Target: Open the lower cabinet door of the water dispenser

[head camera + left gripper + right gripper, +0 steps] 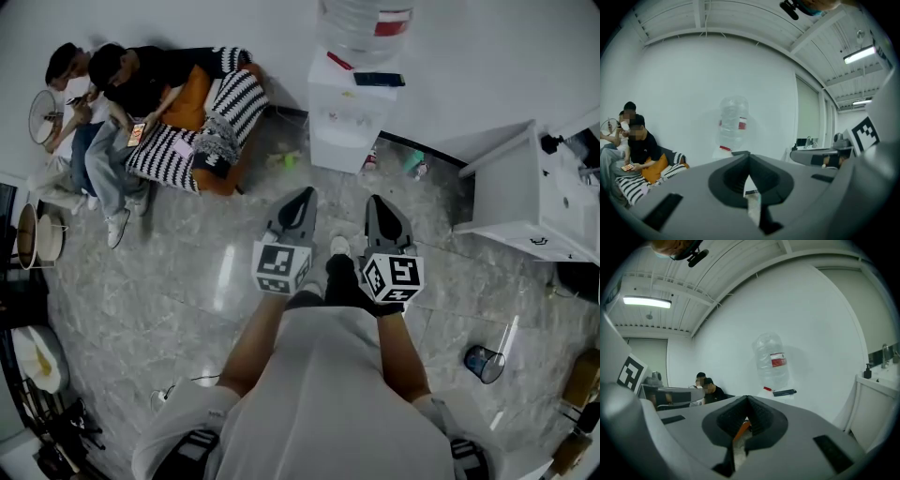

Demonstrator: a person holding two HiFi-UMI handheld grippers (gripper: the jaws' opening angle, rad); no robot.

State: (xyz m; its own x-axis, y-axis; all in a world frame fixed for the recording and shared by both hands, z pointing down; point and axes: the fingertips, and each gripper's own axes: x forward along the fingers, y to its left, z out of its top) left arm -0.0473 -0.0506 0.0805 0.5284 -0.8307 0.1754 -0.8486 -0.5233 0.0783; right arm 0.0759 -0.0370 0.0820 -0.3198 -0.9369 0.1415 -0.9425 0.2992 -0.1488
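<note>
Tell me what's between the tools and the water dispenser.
Head view: only bare floor separates the left tool and right tool from the water dispenser.

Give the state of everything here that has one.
Left gripper: shut, empty.
Right gripper: shut, empty.
Dispenser: lower door looks shut.
Bottle: mounted on the dispenser.
Phone: lying flat on the dispenser top.

You face the water dispenser (345, 111) – a white box, upright against the wall (187, 23), with a clear, red-labelled bottle (364, 23) on top. Its lower cabinet door (337, 152) – low on the front – looks flush and closed.
</note>
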